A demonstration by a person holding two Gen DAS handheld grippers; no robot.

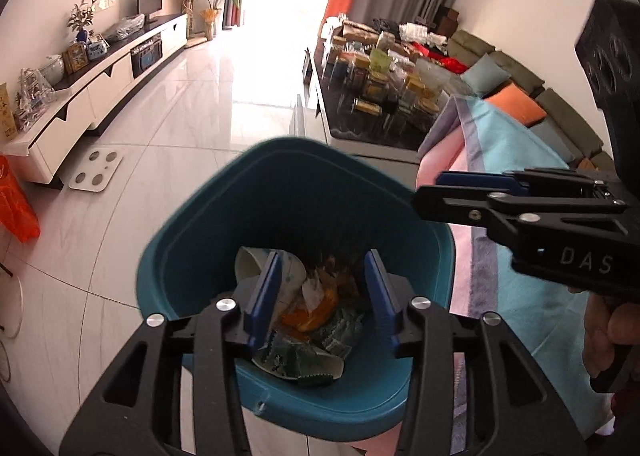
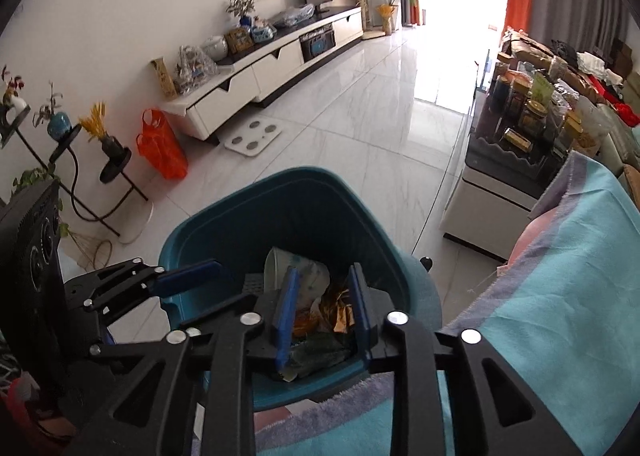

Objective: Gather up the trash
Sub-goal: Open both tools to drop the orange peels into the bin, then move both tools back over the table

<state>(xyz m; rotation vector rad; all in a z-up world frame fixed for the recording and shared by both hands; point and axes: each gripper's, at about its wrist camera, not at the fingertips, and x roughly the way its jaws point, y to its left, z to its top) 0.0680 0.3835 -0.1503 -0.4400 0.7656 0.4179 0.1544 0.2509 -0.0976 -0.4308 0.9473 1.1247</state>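
both black two-finger grippers, the left gripper [image 1: 320, 296] and right gripper [image 2: 324, 308], hovered with jaws apart and empty over a teal plastic bin [image 1: 192, 256] holding crumpled wrappers [image 1: 316, 316], so any release was best made well inside its rim.

A trash bin [image 1: 200, 256] stands on the tiled floor [image 1: 192, 103] at the centre of both wrist views, with crumpled wrappers [image 1: 316, 308] and a paper cup [image 1: 256, 262] lying inside it at its bottom. In the right wrist view a bathroom scale [image 2: 253, 139] lies on the floor at 11 o'clock from the bin, just in front of a TV cabinet [image 2: 256, 79] along the wall, and a plastic bag [image 2: 162, 145] sits at 10 o'clock beside the cabinet's near end. A cloth-covered surface [image 2: 580, 276] lies at 3 o'clock, touching the bin's near edge, and a coffee table [image 2: 496, 179] crowded with jars [image 2: 532, 115] stands at 1 o'clock behind it.
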